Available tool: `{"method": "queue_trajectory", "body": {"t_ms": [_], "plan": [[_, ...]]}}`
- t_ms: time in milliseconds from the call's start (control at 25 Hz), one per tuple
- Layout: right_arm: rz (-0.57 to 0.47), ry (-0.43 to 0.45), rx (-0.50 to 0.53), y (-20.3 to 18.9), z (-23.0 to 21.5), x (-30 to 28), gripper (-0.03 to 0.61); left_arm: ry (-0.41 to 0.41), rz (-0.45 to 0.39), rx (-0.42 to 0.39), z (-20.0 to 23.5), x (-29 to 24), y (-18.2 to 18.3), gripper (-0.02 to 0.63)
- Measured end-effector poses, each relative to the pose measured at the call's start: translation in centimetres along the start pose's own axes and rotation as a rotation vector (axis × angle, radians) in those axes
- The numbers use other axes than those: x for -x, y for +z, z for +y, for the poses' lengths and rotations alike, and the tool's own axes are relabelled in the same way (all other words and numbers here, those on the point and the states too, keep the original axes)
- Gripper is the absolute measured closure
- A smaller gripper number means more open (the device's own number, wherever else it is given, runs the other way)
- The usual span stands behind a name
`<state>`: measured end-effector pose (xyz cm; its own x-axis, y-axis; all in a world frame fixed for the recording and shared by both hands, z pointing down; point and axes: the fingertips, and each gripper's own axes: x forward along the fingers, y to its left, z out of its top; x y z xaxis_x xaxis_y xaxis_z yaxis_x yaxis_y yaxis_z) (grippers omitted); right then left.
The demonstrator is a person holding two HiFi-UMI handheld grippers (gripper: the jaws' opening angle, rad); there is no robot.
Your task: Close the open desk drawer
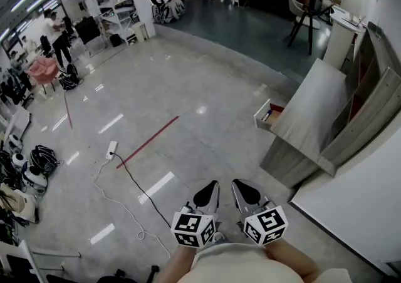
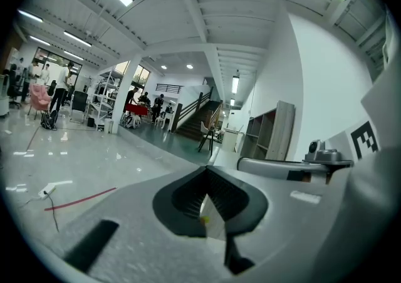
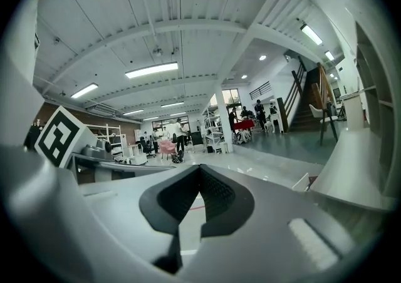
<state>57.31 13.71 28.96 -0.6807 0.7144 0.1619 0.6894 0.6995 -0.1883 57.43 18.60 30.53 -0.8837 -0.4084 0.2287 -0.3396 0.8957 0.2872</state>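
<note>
A grey wooden desk (image 1: 313, 116) stands at the right against the wall. Its white drawer (image 1: 266, 114) hangs open on the desk's left side, with small items inside. My left gripper (image 1: 212, 188) and right gripper (image 1: 239, 188) are side by side at the bottom centre, well short of the desk, both shut and empty. In the right gripper view the desk top (image 3: 351, 169) and the open drawer (image 3: 303, 182) show at the right, beyond the shut right gripper (image 3: 199, 172). In the left gripper view the left gripper (image 2: 205, 178) is shut, with the desk (image 2: 225, 153) far ahead.
A white power strip (image 1: 112, 149) with a black cable (image 1: 135, 181) and a red floor line (image 1: 148, 141) lie on the glossy floor to the left. Bags (image 1: 28, 169) crowd the left edge. A tall shelf unit (image 1: 376, 97) stands on the desk's far side. People stand far off.
</note>
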Motion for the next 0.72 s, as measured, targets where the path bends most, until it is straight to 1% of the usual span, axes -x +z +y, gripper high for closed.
{"method": "queue_trajectory", "body": {"t_ms": [480, 720], "plan": [[0.006, 0.028, 0.012, -0.3, 3.0, -4.6, 0.575, 0.010, 0.000, 0.005, 4.8, 0.8, 0.5, 0.607], [0.016, 0.029, 0.014, -0.4, 3.2, -5.9, 0.575, 0.015, -0.002, 0.020, 6.2, 0.5, 0.7, 0.607]]}}
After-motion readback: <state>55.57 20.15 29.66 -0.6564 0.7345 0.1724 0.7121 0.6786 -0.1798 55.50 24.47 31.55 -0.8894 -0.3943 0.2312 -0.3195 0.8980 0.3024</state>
